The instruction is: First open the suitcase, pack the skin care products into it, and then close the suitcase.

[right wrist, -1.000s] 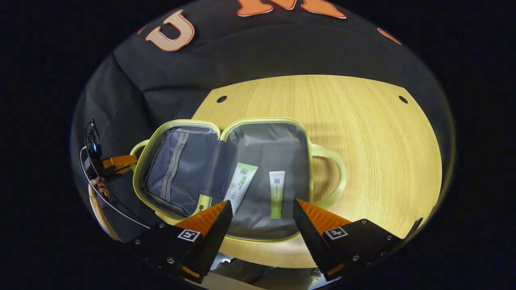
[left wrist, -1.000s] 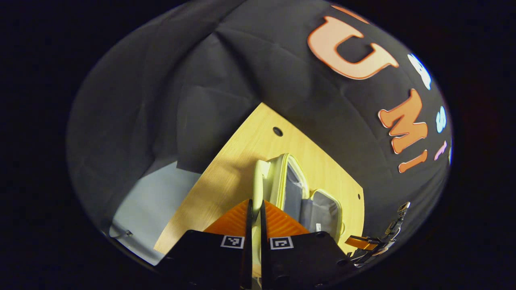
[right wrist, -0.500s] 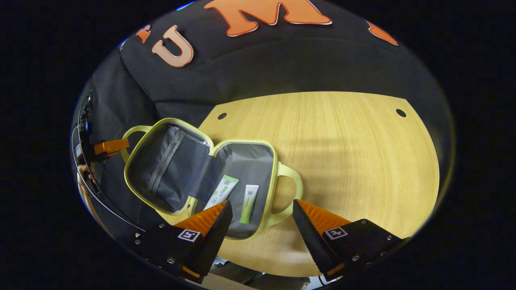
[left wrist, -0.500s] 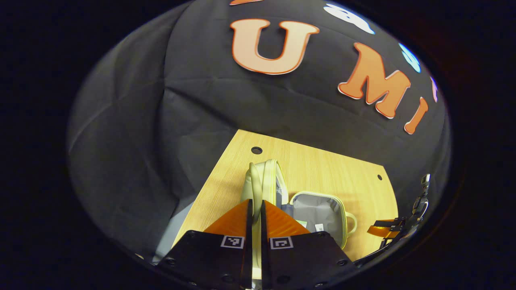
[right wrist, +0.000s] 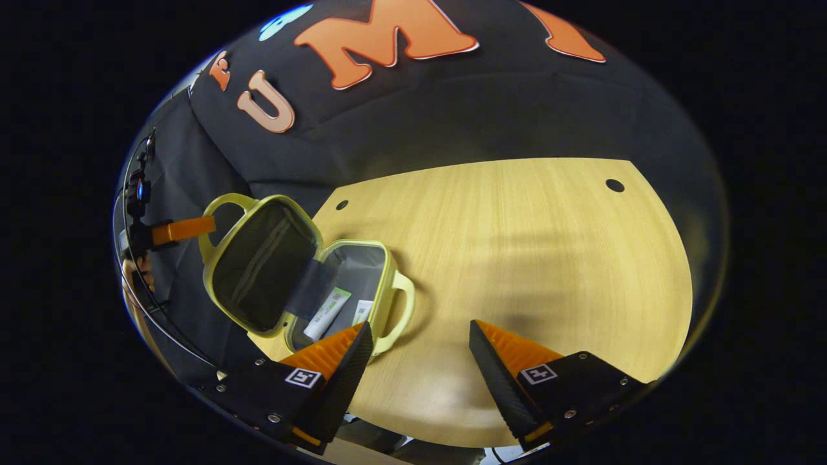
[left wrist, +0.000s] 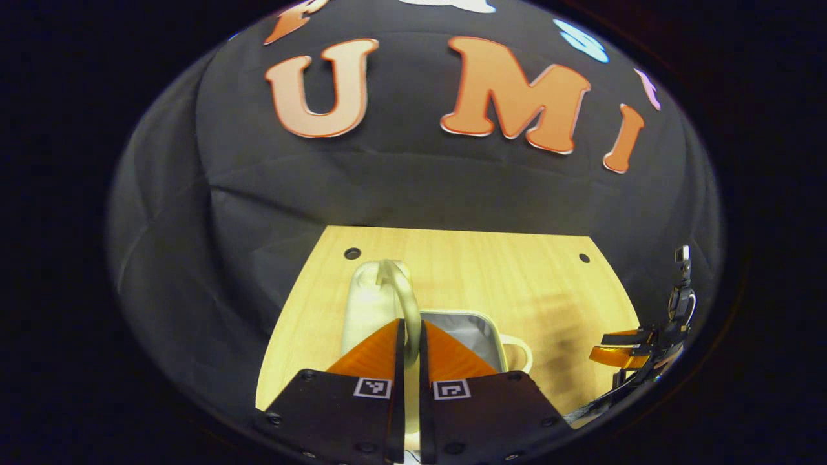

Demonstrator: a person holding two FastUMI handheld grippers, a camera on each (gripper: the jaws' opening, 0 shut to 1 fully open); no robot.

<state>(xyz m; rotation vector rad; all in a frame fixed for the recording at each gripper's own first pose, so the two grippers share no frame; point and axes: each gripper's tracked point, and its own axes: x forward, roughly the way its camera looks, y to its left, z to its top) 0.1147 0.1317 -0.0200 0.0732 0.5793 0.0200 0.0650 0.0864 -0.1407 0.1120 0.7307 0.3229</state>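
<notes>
Left gripper (left wrist: 408,336): fingers drawn nearly together, clamped on the lid handle (left wrist: 402,290) of the pale yellow-green suitcase (right wrist: 303,278).
Right gripper (right wrist: 420,342): fingers spread wide, gripping nothing, above bare table (right wrist: 517,245), just right of the suitcase.
Suitcase: near the table's left edge in the right gripper view, lid (right wrist: 258,265) raised about halfway, grey lining exposed.
Skin care tubes: two (right wrist: 326,313) (right wrist: 362,311), side by side inside the lower half.
Table: light wood; small round holes (right wrist: 614,185) near the far corners.
</notes>
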